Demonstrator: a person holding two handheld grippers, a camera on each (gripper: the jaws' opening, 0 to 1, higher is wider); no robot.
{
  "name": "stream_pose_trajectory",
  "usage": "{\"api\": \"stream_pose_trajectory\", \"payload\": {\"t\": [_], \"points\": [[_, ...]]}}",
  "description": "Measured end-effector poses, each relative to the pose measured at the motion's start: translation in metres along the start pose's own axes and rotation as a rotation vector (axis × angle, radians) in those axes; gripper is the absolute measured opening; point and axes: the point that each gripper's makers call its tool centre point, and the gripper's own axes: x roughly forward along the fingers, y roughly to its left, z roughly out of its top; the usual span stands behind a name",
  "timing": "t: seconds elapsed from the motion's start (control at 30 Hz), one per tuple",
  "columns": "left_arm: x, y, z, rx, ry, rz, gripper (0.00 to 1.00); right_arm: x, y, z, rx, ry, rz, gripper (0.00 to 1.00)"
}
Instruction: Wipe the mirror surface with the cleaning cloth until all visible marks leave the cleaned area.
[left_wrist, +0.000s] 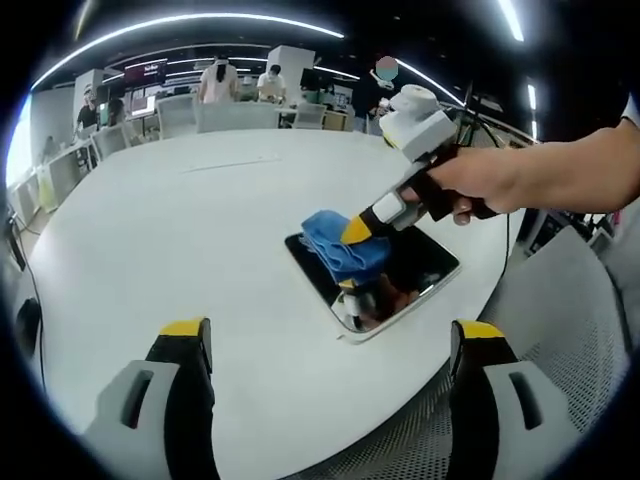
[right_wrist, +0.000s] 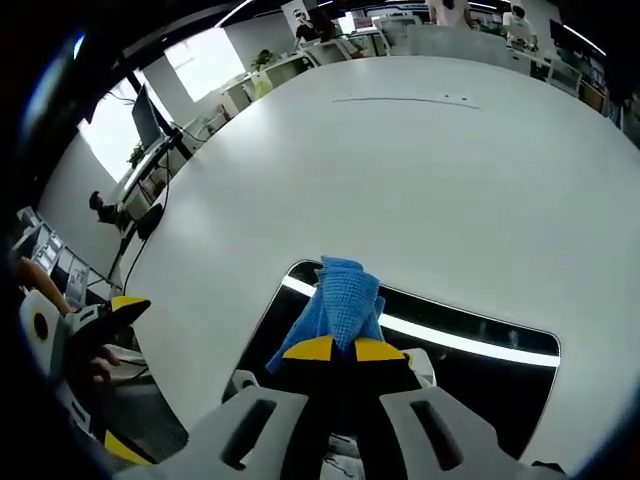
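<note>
Wiping, left gripper view: the right gripper (left_wrist: 357, 232), clamped on the blue cleaning cloth (left_wrist: 340, 248), presses it onto the mirror (left_wrist: 420, 272) lying flat on the white table (left_wrist: 200, 230); the left gripper (left_wrist: 335, 345) hangs wide open and empty, near the table edge.
Advice: keep the cloth flat and sweep right out to the rim.
Wiping, right gripper view: jaws closed on the cloth (right_wrist: 340, 305) over the mirror's (right_wrist: 470, 365) left end.
Unclear: marks are lost among reflections; the glass under the cloth is hidden.

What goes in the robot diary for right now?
right gripper: shut on blue cloth | cloth on mirror | left gripper: open, hovering
</note>
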Motion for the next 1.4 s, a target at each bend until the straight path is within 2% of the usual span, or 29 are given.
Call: {"api": "stream_pose_trajectory", "payload": {"t": [0.6,1.4], "points": [[0.000,0.000,0.000,0.003,-0.001,0.002,0.98,-0.008,0.011,-0.019,0.040,-0.003,0.024,0.00],[0.001,-0.002,-0.002,0.004,0.010,-0.008,0.98,-0.017,0.024,-0.039,0.043,0.000,0.052,0.00]]}}
